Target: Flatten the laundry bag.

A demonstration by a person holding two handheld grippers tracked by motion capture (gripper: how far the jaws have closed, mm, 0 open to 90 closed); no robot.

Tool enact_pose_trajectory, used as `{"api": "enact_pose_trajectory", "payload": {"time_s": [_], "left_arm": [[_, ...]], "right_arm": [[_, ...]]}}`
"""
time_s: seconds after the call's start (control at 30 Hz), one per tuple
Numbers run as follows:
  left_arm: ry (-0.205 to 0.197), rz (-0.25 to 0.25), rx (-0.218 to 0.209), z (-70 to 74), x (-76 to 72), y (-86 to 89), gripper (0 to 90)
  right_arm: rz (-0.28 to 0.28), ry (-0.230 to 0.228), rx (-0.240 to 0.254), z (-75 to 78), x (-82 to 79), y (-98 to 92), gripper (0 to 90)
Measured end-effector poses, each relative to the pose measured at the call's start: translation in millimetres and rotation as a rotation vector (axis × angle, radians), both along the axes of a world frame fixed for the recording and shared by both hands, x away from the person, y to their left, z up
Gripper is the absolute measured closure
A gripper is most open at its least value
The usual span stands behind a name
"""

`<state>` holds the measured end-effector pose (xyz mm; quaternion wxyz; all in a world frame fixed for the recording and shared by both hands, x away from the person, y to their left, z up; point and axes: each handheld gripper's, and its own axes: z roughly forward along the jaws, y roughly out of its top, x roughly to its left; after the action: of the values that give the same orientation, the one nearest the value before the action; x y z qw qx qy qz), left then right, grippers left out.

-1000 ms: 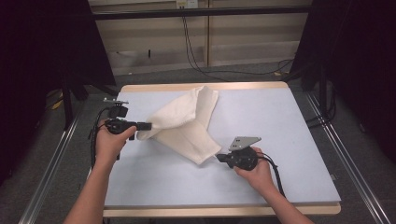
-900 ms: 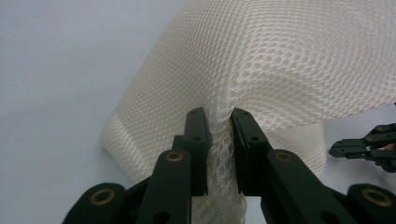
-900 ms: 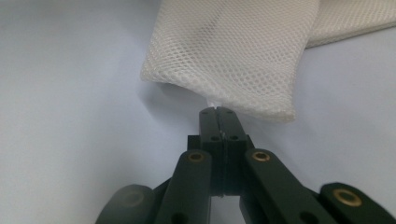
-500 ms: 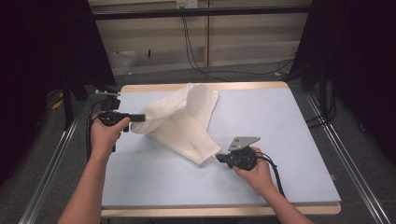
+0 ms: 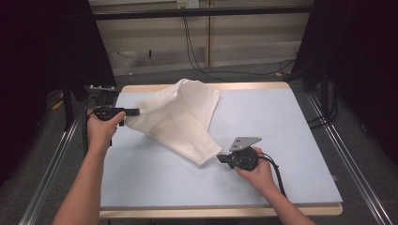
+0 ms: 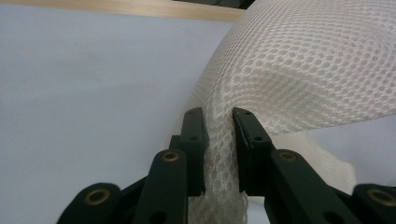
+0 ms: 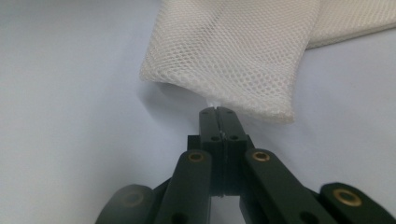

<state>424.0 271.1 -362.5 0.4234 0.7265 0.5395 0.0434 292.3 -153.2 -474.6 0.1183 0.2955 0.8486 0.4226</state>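
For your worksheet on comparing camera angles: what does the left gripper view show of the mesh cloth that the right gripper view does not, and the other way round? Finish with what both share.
Left gripper view alone: a bunched fold of the mesh cloth fills the gap between the left gripper jaws and arches up off the table, whose wooden edge runs along the top.

Right gripper view alone: the right gripper jaws are pressed together on a thin bit at the cloth's end, which otherwise lies low.

Both: white honeycomb mesh, black jaws, pale blue surface.

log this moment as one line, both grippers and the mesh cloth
left gripper: shut on mesh cloth | right gripper: shut, pinching cloth's near corner | cloth: spread between them on blue table
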Motion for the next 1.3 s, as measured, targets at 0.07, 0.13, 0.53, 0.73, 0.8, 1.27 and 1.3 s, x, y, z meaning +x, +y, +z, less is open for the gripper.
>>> {"api": "enact_pose_trajectory", "payload": {"time_s": [0.07, 0.13, 0.53, 0.73, 0.8, 1.27, 1.3], "left_arm": [[-0.015, 0.004, 0.009, 0.3, 0.5, 0.1, 74.9], [-0.02, 0.003, 0.019, 0.3, 1.7, 1.6, 74.3], [-0.1, 0.075, 0.126, -0.3, 3.2, 11.8, 46.6], [-0.08, 0.058, 0.149, -2.1, 0.5, 14.3, 39.3], [-0.073, 0.03, 0.177, -4.2, -1.9, 9.1, 38.2], [-0.038, -0.105, 0.214, -30.1, -14.7, -23.7, 33.0], [-0.045, -0.125, 0.231, -30.7, -15.6, -26.8, 32.7]], "right_arm": [[0.005, 0.0, 0.0, 0.2, -0.2, -0.2, 90.0], [0.003, -0.001, -0.004, 0.1, -0.6, 0.3, 90.0], [0.003, -0.002, -0.013, -0.9, -1.1, 0.6, 90.0], [-0.005, -0.002, -0.013, -0.6, -1.4, 0.2, 90.0], [-0.008, -0.005, -0.005, -0.2, -0.2, -0.8, 90.0], [-0.045, 0.006, 0.019, 1.1, 2.2, -4.3, 86.0], [-0.053, 0.001, 0.019, 1.3, 2.7, -5.0, 84.8]]}}
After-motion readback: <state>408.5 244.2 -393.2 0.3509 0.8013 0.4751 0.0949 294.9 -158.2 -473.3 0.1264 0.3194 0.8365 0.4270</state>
